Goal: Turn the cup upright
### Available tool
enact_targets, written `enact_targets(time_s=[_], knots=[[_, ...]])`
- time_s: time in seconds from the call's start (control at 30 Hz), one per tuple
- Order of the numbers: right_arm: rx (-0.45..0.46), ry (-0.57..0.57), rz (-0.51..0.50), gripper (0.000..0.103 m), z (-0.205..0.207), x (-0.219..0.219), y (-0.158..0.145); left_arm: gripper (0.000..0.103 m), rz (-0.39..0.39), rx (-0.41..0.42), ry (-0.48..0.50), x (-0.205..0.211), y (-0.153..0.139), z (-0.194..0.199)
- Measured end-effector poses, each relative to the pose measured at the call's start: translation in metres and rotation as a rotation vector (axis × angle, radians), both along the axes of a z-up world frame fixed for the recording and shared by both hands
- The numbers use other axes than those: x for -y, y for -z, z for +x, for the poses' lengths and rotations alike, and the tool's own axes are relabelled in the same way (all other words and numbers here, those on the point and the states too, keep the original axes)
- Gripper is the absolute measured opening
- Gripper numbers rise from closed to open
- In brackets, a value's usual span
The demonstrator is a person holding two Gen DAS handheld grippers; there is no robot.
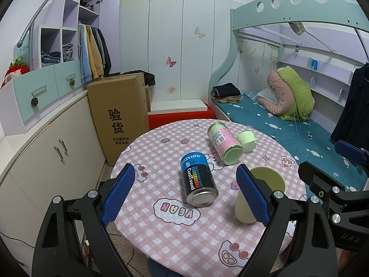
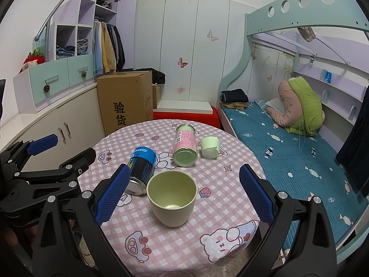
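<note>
The round table (image 2: 175, 249), under its pink checked cloth, serves as the landmark here, and everything that matters sits on it. Largest on it are two cans lying on their sides: a blue and black can (image 1: 198, 180) near the table's middle and a pink and green can (image 2: 185, 145) further toward the far edge. Nearer the front edge stands the cup (image 2: 171, 198), pale green, mouth up and base flat on the cloth, so the flip looks done as far as these views show. Smallest is a paper cup (image 2: 209, 147) tipped on its side just right of the pink and green can, at the far side of the table; whether it also belongs to the task I cannot tell. The right gripper (image 2: 183, 194) hangs over the front edge with jaws spread wide, one on each side of the cup and touching nothing. The left gripper (image 1: 185, 190) is likewise wide apart and empty, above the table's left front, framing the blue and black can. What seems left, at most, is pulling both grippers clear.
</note>
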State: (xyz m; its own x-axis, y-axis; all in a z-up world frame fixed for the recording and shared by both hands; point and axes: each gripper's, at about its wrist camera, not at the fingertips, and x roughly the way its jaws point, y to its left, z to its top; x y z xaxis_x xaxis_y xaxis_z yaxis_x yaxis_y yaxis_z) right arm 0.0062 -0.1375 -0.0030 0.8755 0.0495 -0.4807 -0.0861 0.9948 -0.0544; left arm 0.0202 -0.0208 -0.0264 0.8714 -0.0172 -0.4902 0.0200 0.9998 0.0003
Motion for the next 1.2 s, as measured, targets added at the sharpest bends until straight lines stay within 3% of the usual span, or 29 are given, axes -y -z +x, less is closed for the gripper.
enact_targets(time_s=[0.27,1.2], knots=[[-0.002,-0.002,0.002,0.096,0.0002,0.0,-0.0006,0.086,0.031,0.017,-0.015,0.0027,-0.002,0.0006],[-0.008,-0.001,-0.003,0.096,0.0039,-0.0015,0.0032,0.086,0.006,0.001,-0.01,-0.0002,0.0035,0.0019]])
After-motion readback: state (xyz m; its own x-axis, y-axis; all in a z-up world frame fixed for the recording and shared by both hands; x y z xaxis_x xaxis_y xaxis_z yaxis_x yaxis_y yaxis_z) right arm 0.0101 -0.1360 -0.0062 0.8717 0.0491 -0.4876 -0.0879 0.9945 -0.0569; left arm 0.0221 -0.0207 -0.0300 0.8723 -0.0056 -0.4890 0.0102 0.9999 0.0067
